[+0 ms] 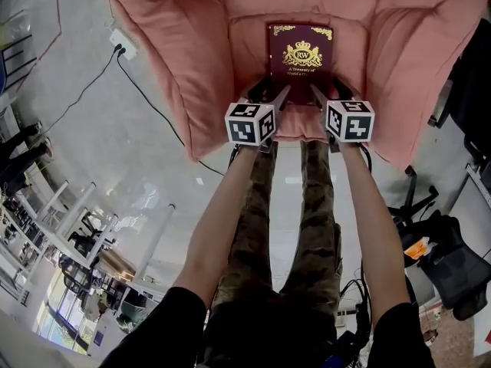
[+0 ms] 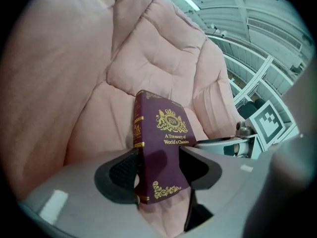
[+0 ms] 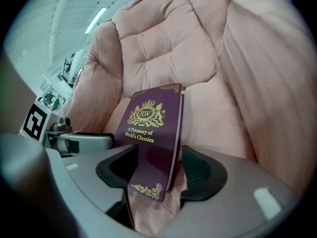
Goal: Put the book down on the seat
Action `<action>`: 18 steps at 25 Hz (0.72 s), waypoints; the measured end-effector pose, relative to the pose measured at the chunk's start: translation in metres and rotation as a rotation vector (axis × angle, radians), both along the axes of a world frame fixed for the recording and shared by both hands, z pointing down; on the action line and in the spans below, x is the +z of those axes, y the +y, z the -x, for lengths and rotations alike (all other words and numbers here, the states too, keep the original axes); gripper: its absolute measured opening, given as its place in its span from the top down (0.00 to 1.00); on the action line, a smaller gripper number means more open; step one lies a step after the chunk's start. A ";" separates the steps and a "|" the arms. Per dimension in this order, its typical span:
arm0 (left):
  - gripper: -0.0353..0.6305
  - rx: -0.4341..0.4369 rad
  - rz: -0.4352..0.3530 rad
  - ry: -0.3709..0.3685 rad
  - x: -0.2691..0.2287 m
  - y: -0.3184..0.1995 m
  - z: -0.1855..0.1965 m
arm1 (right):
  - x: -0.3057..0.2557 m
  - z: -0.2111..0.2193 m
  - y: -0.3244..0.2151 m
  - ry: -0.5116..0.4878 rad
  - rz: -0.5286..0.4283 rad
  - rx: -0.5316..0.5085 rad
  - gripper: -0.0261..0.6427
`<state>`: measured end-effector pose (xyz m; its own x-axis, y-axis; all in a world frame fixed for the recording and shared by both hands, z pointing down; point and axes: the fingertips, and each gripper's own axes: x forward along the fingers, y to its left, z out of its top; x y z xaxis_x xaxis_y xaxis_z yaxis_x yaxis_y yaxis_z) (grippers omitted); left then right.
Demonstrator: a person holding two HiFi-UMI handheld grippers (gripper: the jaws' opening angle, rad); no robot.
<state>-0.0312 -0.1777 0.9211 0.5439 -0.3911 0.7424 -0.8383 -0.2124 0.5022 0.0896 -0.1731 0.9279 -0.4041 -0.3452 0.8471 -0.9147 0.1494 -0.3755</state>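
A dark red book (image 1: 299, 52) with gold print lies cover up on the seat of a pink cushioned armchair (image 1: 184, 60). My left gripper (image 1: 270, 92) is at its near left corner and my right gripper (image 1: 328, 92) at its near right corner. In the left gripper view the book (image 2: 161, 138) stands between the jaws of the left gripper (image 2: 158, 170), its spine close to the left pad, with a gap on the other side. In the right gripper view the book (image 3: 151, 128) sits between the jaws of the right gripper (image 3: 161, 170); pink cushion shows between its page edge and the right pad.
The armchair's thick arms (image 1: 430, 67) rise on both sides of the seat. A black cable (image 1: 149, 98) runs over the pale floor from a power strip (image 1: 123, 43) at the left. A black office chair base and a bag (image 1: 453, 267) stand at the right.
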 end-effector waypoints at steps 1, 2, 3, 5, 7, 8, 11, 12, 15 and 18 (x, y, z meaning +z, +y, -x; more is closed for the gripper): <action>0.56 0.001 -0.003 0.000 -0.002 0.000 0.000 | -0.003 0.000 0.000 0.002 -0.005 -0.003 0.53; 0.56 0.001 -0.006 0.001 -0.004 0.000 0.000 | -0.005 0.000 0.001 0.003 -0.009 -0.002 0.54; 0.56 0.001 -0.008 0.001 -0.006 0.000 0.000 | -0.008 -0.001 0.001 0.002 -0.013 0.000 0.54; 0.56 0.004 -0.012 0.002 -0.011 0.001 0.000 | -0.012 0.000 0.002 0.000 -0.019 0.002 0.55; 0.57 0.006 -0.015 0.001 -0.015 0.001 0.000 | -0.017 0.002 0.003 -0.001 -0.024 -0.005 0.56; 0.57 0.007 -0.016 0.000 -0.018 0.002 0.000 | -0.019 0.002 0.005 -0.001 -0.026 -0.008 0.57; 0.57 0.009 -0.015 -0.009 -0.026 0.008 0.000 | -0.029 0.003 0.012 -0.013 -0.027 -0.015 0.58; 0.58 0.013 -0.015 -0.012 -0.029 0.010 0.000 | -0.031 0.004 0.014 -0.019 -0.028 -0.021 0.58; 0.58 0.037 -0.023 -0.015 -0.041 0.015 -0.007 | -0.042 0.001 0.017 -0.018 -0.035 -0.051 0.58; 0.58 0.053 -0.042 -0.015 -0.060 0.011 -0.008 | -0.063 0.005 0.010 -0.023 -0.070 -0.071 0.60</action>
<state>-0.0233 -0.1663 0.8613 0.5533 -0.3929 0.7345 -0.8328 -0.2771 0.4792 0.0841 -0.1632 0.8647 -0.4491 -0.3732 0.8118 -0.8920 0.2401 -0.3831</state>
